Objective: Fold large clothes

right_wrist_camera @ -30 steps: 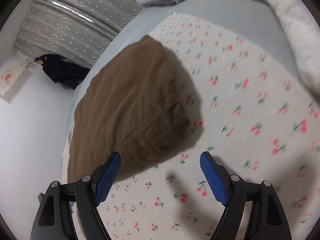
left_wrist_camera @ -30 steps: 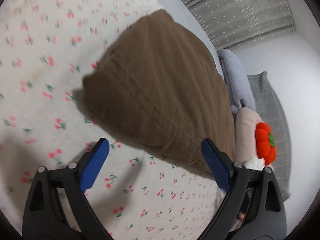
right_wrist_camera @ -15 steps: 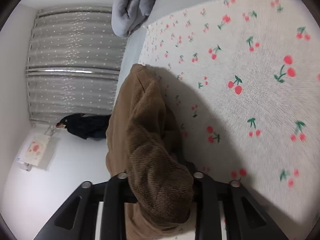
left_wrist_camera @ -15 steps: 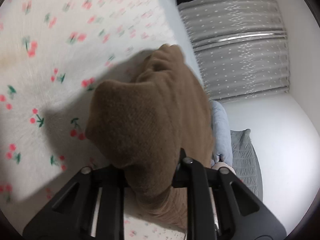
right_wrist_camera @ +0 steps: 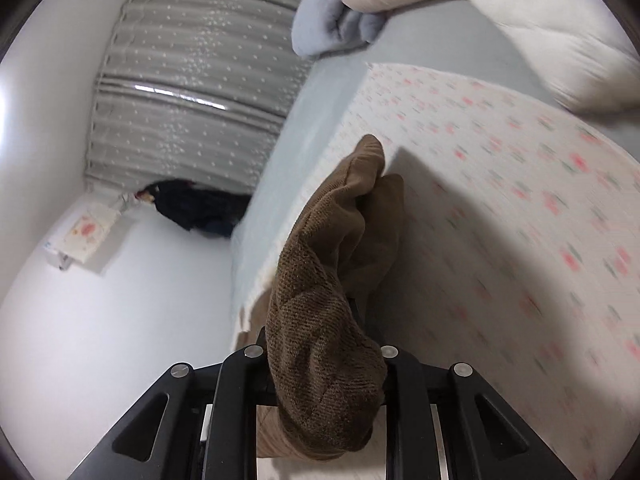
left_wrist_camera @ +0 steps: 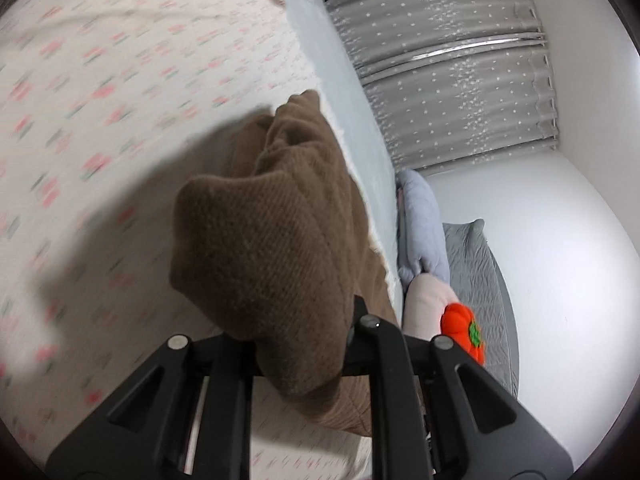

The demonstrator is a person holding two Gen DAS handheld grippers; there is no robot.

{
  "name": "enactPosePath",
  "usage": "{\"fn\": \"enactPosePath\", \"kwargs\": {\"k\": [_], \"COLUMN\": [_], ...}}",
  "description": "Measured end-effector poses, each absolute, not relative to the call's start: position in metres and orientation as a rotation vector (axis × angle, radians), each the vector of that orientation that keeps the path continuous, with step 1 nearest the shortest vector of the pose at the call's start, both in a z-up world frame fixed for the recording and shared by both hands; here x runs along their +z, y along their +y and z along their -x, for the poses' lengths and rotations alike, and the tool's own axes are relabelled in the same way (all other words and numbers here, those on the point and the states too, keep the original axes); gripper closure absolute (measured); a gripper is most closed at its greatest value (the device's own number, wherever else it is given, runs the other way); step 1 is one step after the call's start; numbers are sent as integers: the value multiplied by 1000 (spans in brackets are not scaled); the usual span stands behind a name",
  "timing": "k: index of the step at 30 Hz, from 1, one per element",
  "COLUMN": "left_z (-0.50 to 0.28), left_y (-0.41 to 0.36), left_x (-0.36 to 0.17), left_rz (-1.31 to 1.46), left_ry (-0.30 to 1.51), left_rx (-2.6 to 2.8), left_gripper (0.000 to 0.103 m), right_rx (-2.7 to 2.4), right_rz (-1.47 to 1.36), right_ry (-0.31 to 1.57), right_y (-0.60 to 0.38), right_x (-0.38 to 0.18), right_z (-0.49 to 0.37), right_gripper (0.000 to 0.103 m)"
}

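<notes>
A brown knit garment (left_wrist_camera: 272, 248) hangs bunched from my left gripper (left_wrist_camera: 296, 344), which is shut on it; the cloth covers the fingertips. In the right wrist view the same brown garment (right_wrist_camera: 332, 280) is pinched in my right gripper (right_wrist_camera: 324, 364), also shut on it. Both ends are lifted above the cherry-print bed sheet (left_wrist_camera: 100, 80), which also shows in the right wrist view (right_wrist_camera: 520, 220). The garment trails toward the bed's edge.
A pale blue mattress edge (left_wrist_camera: 352, 120) runs beside the sheet. A grey-blue blanket (left_wrist_camera: 420, 216), a pink pillow with an orange plush (left_wrist_camera: 464, 328) and a grey quilt lie beyond. Grey curtains (right_wrist_camera: 192, 92), a dark garment (right_wrist_camera: 196, 208) and white bedding (right_wrist_camera: 560, 20) are around.
A second ago both grippers were open over the flat folded garment. They closed on its edge and have since lifted it off the sheet; the views are swinging toward the bed's edge.
</notes>
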State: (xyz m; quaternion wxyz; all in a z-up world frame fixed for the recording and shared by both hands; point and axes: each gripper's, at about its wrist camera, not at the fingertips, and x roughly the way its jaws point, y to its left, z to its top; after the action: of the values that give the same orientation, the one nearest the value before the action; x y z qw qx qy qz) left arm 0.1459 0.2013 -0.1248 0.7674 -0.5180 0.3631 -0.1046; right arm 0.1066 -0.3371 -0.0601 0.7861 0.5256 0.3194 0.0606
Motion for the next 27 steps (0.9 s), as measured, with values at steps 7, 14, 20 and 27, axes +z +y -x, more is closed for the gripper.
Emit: {"fn": "enactPosePath", "kwargs": {"k": [7, 14, 20, 27], "left_z": [-131, -143, -150, -145], "left_y": [206, 191, 189, 161], "left_x": [-200, -184, -190, -141], "left_rz": [1157, 1117, 1080, 781], "left_ry": [857, 789, 721, 595], "left_rx": [-131, -132, -26, 10], "left_gripper": [63, 28, 66, 84], "right_rx": [6, -281, -97, 233], "right_rz": [-1059, -766, -487, -317], "right_ry": [850, 716, 625, 738], "right_y": [-347, -347, -253, -132], "right_x": [-136, -54, 6, -11], "right_z": [-91, -57, -89, -145], "right_gripper": [57, 29, 30, 72]}}
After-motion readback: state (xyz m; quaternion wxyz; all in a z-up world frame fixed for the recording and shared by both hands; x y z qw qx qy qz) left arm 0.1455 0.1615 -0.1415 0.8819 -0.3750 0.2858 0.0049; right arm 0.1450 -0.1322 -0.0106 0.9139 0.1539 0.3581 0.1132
